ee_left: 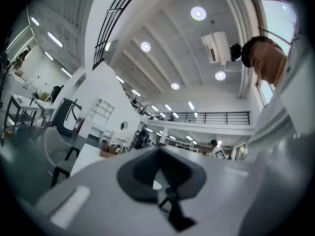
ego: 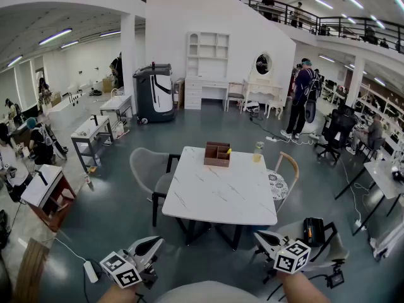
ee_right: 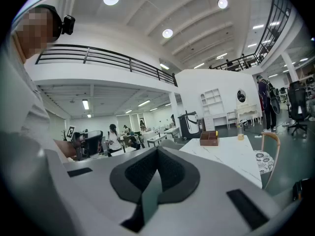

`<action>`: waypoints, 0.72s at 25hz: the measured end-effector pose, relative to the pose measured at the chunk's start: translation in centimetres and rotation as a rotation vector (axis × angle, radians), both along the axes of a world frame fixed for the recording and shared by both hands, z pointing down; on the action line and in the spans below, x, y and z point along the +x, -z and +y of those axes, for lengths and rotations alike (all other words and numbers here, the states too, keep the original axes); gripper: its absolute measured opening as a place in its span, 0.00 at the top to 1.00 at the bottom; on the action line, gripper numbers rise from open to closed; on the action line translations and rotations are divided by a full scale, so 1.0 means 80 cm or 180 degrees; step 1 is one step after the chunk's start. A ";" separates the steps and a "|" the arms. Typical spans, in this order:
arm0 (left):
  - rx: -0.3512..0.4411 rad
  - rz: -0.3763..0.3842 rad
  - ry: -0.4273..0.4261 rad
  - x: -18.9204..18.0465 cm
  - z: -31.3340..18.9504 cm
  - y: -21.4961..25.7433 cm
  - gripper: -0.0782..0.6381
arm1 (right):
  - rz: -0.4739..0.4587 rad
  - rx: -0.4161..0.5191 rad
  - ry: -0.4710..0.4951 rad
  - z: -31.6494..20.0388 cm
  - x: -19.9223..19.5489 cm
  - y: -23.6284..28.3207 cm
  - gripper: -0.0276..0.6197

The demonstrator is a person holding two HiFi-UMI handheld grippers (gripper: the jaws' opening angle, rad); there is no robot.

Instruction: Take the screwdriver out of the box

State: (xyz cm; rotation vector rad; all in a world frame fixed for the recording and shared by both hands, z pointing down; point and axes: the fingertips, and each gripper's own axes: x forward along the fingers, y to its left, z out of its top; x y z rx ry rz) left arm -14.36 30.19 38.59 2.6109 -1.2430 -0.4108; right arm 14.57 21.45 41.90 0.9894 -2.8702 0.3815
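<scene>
A brown wooden box (ego: pixel 217 154) with compartments stands at the far edge of the white marble table (ego: pixel 214 194). A small yellow tip (ego: pixel 228 150) pokes out of its right side; I cannot tell more of the screwdriver. Both grippers hang low in the head view, well short of the table. My left gripper (ego: pixel 153 247) is shut and empty, and so is my right gripper (ego: pixel 260 237). The left gripper view looks upward over its closed jaws (ee_left: pixel 158 151), with the box (ee_left: pixel 109 152) small and far. The right gripper view shows closed jaws (ee_right: pixel 157 149) and the box (ee_right: pixel 208 138) far off.
A glass of yellow liquid (ego: pixel 257 151) stands right of the box. A grey chair (ego: pixel 146 169) sits at the table's left, a wooden chair (ego: pixel 285 169) at its right, another chair with a black item (ego: pixel 314 230) near my right gripper. People stand far back.
</scene>
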 end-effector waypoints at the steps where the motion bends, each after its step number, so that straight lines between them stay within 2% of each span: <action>1: -0.0022 0.0018 -0.0010 0.004 0.000 0.003 0.88 | 0.0012 -0.0015 -0.0012 0.000 0.002 0.001 0.95; 10: -0.0050 0.0036 -0.0032 0.023 -0.006 0.007 0.88 | 0.0026 -0.0015 -0.0007 -0.004 0.016 0.001 0.95; 18: -0.0048 0.0030 -0.0030 0.053 -0.014 0.012 0.88 | -0.0083 -0.0086 -0.0016 -0.012 0.046 0.005 0.95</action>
